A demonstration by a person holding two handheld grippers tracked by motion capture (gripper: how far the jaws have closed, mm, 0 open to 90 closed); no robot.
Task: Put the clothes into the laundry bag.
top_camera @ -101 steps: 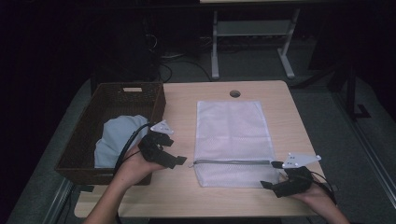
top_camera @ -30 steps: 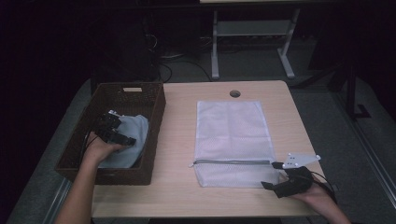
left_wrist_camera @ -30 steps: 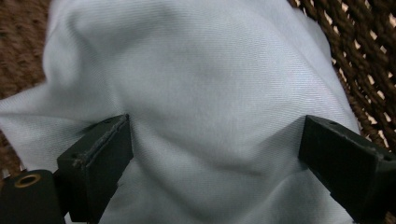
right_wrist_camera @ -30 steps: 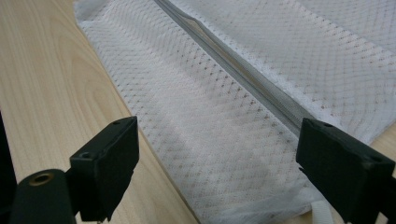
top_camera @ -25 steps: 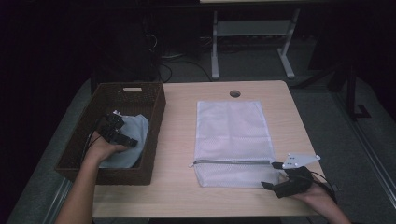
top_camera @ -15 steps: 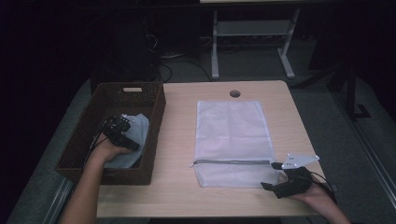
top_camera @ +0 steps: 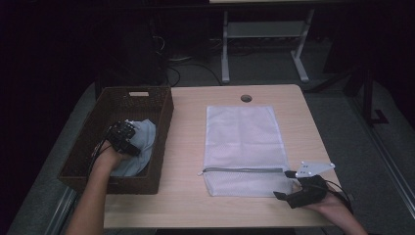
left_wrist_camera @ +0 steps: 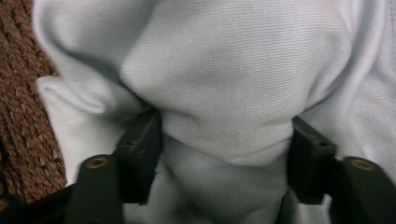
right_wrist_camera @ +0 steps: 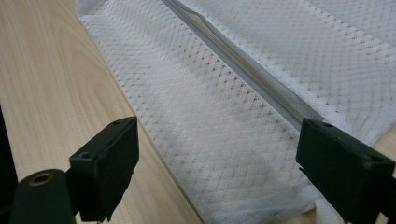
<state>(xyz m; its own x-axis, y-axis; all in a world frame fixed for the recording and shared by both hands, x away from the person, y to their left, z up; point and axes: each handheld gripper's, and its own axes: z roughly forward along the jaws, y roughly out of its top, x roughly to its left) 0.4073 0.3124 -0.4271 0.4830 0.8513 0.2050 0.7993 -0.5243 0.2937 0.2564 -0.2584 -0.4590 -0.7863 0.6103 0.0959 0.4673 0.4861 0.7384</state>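
One pale blue cloth (top_camera: 139,144) lies in the brown basket (top_camera: 147,105) at 9 o'clock on the table (top_camera: 186,147). The left gripper (left_wrist_camera: 224,140) has just been closing, a fold of cloth bunched between its jaws, but nothing is lifted yet. The right gripper (right_wrist_camera: 217,154) waits with jaws wide apart at 5 o'clock, over the flat mesh bag (top_camera: 242,142), which looks zipped shut.

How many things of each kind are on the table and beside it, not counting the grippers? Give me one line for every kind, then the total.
Woven brown basket: 1
Pale blue cloth, lying in the basket: 1
White mesh zip bag: 1
Total: 3

A dim lab or office: bare desk (top_camera: 186,147) with cable hole (top_camera: 246,98), floor cables (top_camera: 181,61).
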